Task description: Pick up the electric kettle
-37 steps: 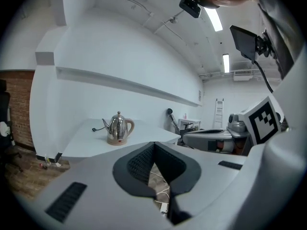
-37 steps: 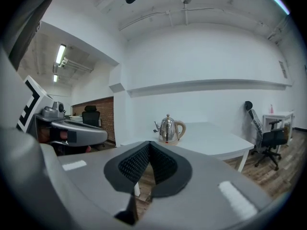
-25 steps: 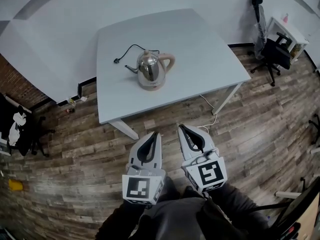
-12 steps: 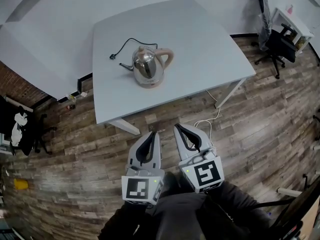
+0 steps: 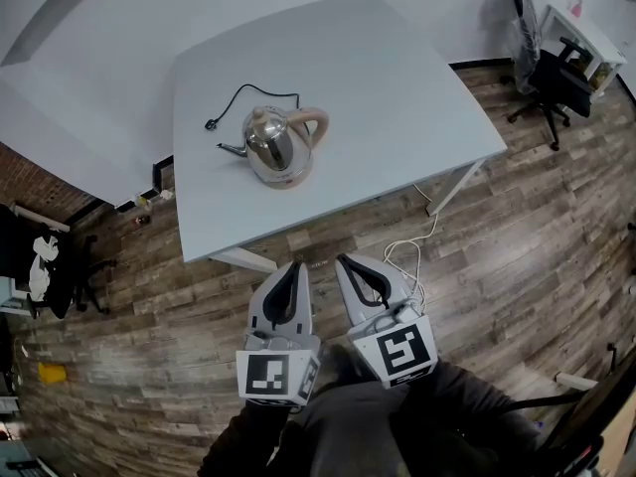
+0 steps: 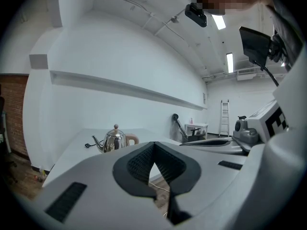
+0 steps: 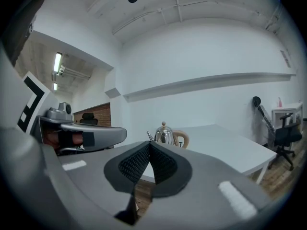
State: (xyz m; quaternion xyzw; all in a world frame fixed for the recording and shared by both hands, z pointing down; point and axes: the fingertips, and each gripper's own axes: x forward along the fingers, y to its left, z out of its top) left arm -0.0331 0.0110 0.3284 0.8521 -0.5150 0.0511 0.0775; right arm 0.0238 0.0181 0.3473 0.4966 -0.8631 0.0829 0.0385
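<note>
White table [image 5: 397, 87], steel kettle [image 5: 273, 147], plank floor [image 5: 497, 266]

the room is evenly and brightly lit, white light bouncing off pale walls. ceiling strip lights [image 6: 229, 62] burn out to pure white in the left gripper view, and another strip [image 7: 57, 61] glows in the right gripper view. the table [image 5: 397, 97] looks flat and almost shadowless. the kettle [image 5: 275, 145] throws only a faint shadow and carries small highlights on its steel. the head view bows the floor planks [image 5: 517, 256] near its edges. both gripper views are round with black corners, and the left gripper [image 6: 154, 143] and right gripper [image 7: 149, 142] look soft close to the lens.
</note>
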